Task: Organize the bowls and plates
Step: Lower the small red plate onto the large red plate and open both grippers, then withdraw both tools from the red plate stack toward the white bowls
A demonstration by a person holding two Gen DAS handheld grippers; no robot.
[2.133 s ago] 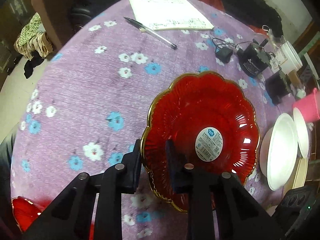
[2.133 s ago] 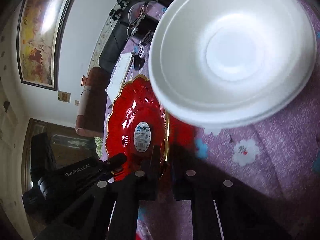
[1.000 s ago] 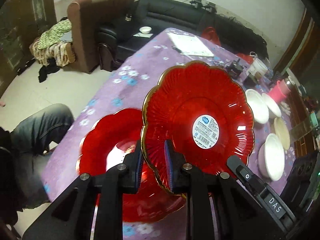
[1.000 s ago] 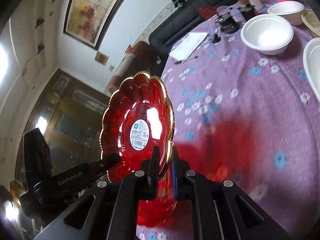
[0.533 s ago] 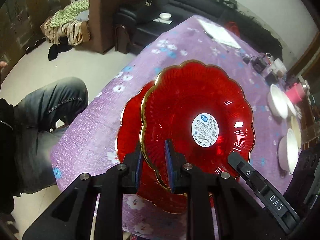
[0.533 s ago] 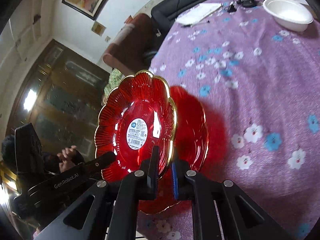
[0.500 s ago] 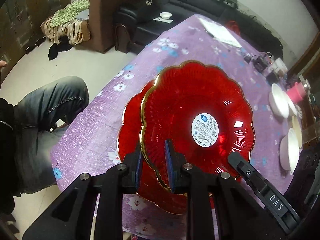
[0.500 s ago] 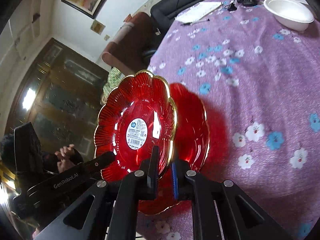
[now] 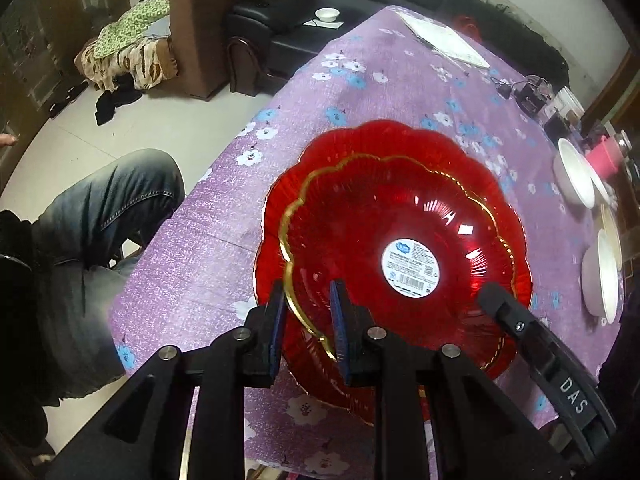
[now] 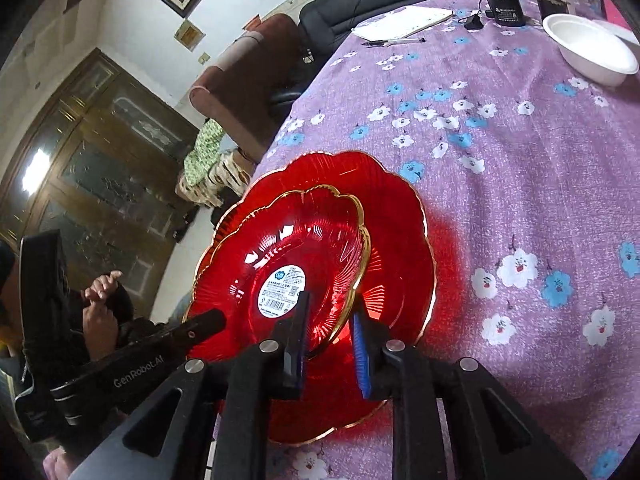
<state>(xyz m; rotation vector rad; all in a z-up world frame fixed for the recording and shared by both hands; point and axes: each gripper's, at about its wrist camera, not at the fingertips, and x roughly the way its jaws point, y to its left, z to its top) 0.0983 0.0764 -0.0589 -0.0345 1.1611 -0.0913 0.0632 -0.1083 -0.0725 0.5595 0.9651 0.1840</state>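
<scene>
Hiding lower plate (image 9: 360,140) (mostly): upper plate (image 9: 380,220).

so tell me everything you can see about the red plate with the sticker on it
The red plate with the sticker is translucent red, glass or plastic, ribbed, with a scalloped gold rim and a round white barcode label at its centre. It sits nested in a larger red plate at the edge of the purple floral tablecloth. Both grippers straddle its rim on opposite sides: the left gripper, and the right gripper, whose jaws are opening.
</scene>
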